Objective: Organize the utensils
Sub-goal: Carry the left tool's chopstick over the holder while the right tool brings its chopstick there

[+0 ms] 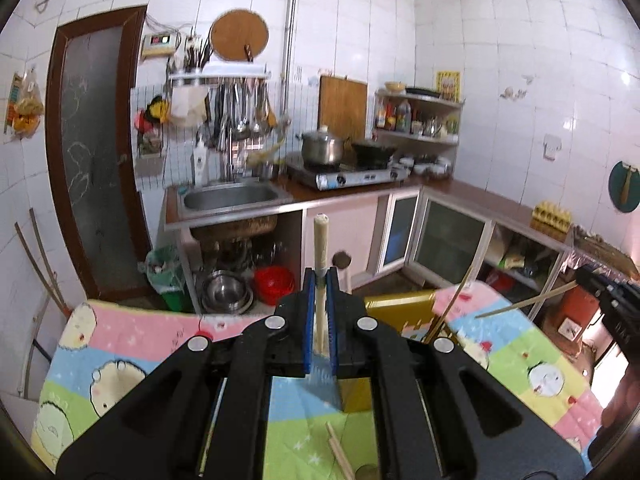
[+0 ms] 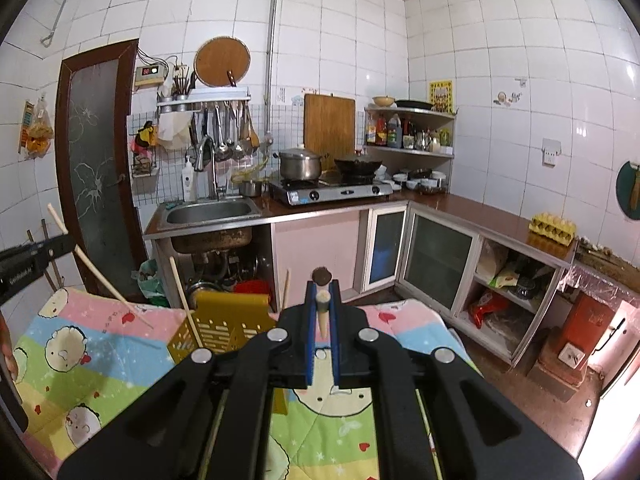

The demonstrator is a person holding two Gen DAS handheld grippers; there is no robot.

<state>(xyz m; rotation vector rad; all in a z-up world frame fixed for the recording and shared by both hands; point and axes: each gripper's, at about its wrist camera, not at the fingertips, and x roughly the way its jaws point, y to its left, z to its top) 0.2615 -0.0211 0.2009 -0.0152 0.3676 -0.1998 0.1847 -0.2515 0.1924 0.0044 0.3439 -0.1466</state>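
While each gripper clamps one chopstick [image 1: 321, 240], two stand in the holder [image 2: 224, 320].

no text is clear enough to read.

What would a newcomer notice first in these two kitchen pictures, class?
First, the left gripper shut on a pale chopstick standing upright between its blue fingers. Likewise the right gripper clamps another chopstick. Below them lies a bright cartoon-print cloth with a yellow slotted utensil holder standing on it.
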